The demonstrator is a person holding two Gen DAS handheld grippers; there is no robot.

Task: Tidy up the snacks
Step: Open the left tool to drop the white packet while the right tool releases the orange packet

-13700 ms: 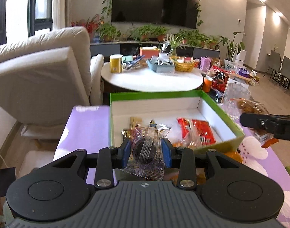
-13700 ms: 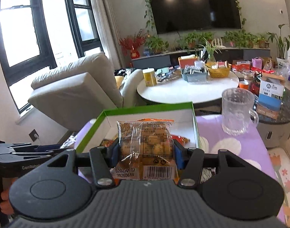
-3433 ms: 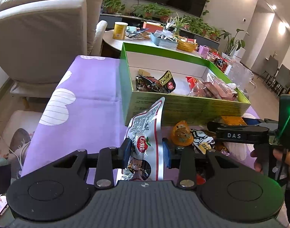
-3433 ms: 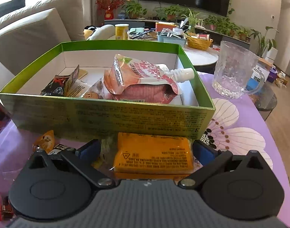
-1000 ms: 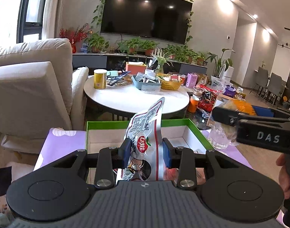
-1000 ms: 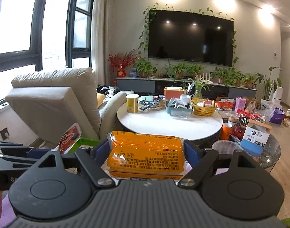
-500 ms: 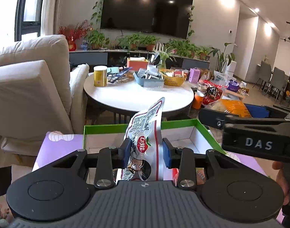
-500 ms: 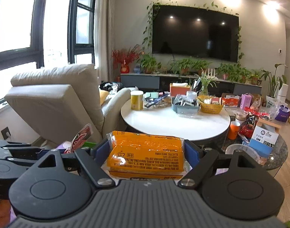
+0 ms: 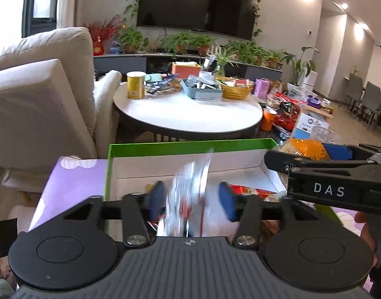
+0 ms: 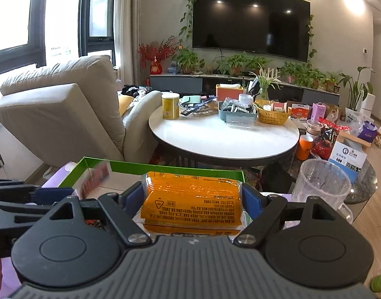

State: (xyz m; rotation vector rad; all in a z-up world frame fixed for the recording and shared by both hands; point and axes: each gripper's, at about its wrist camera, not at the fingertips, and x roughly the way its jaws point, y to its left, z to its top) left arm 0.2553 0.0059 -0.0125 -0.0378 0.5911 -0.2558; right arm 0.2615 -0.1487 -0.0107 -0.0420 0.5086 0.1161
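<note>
The left gripper (image 9: 190,200) has just been opening its jaws, and its blue pads now stand clear on both sides of a silver snack bag (image 9: 188,199), which is blurred as if slipping loose over the green box (image 9: 190,143). The right gripper (image 10: 193,199) has its jaws wide but pressed against both ends of an orange pack (image 10: 191,203), so that one is firmly held.

To do this step well, I judge the left one should stay spread and level over the open box until the bag is fully free, then lift straight back so a pad does not catch the foil edge and drag it out. The right one should move further over the white inside of the box before letting go, low enough that the pack lands flat beside what is there. The two tools are close together, so releasing one after the other would avoid a knock.

The bag is thin and shiny with a red mark and print too blurred to read; it stands on edge between the pads. The orange pack is a soft plastic block with small dark print and a clear sealed rim, lying crosswise. The box has green walls and a white inside, with red wrappers (image 9: 250,191) on its floor. A clear mug (image 10: 322,182) stands to the right of the box.
</note>
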